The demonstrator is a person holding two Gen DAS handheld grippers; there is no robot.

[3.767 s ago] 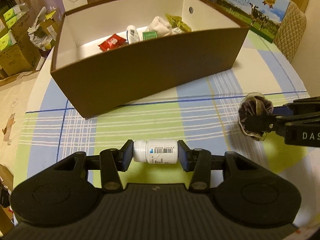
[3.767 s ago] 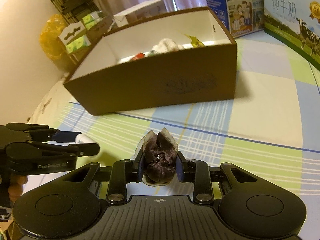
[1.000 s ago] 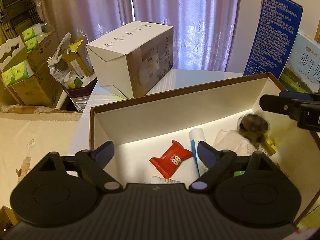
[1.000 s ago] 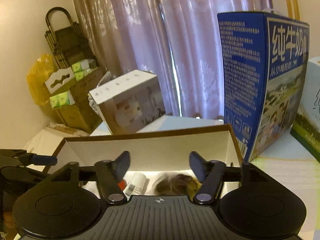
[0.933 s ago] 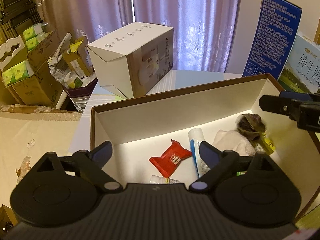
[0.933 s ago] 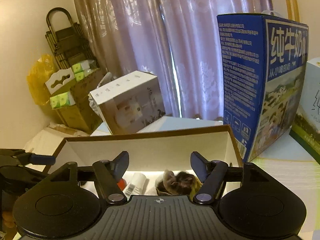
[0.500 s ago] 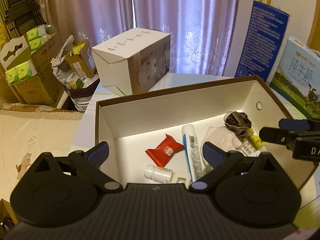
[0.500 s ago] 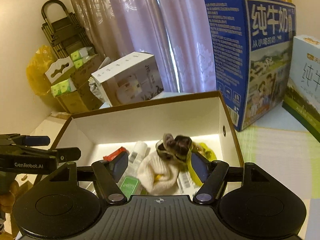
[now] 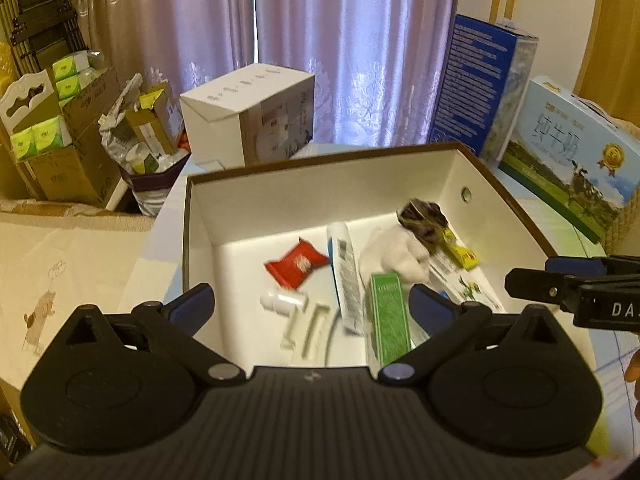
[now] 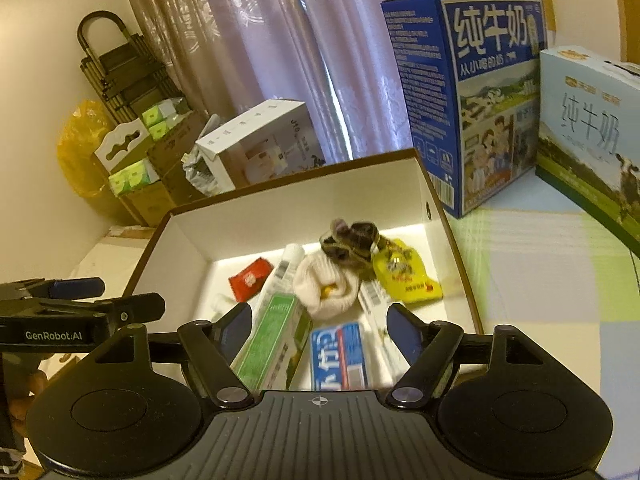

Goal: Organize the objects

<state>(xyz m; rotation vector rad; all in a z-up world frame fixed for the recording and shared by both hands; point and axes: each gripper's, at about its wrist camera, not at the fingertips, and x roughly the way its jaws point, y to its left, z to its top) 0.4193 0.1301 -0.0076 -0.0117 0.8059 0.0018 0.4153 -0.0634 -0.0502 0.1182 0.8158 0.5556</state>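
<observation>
Since the earlier frame, my small white pill bottle [image 9: 283, 303] and dark crumpled scrunchie [image 10: 352, 239] have landed in the brown cardboard box [image 9: 516, 208]. Left gripper [image 9: 310, 304] and right gripper [image 10: 320, 330], both empty, are opening above it, so both drops look done.

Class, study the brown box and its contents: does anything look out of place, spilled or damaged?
Nothing looks spilled or damaged. Inside the brown box the items lie jumbled; the dark scrunchie sits on the white sock, which overlaps other packets.
</observation>
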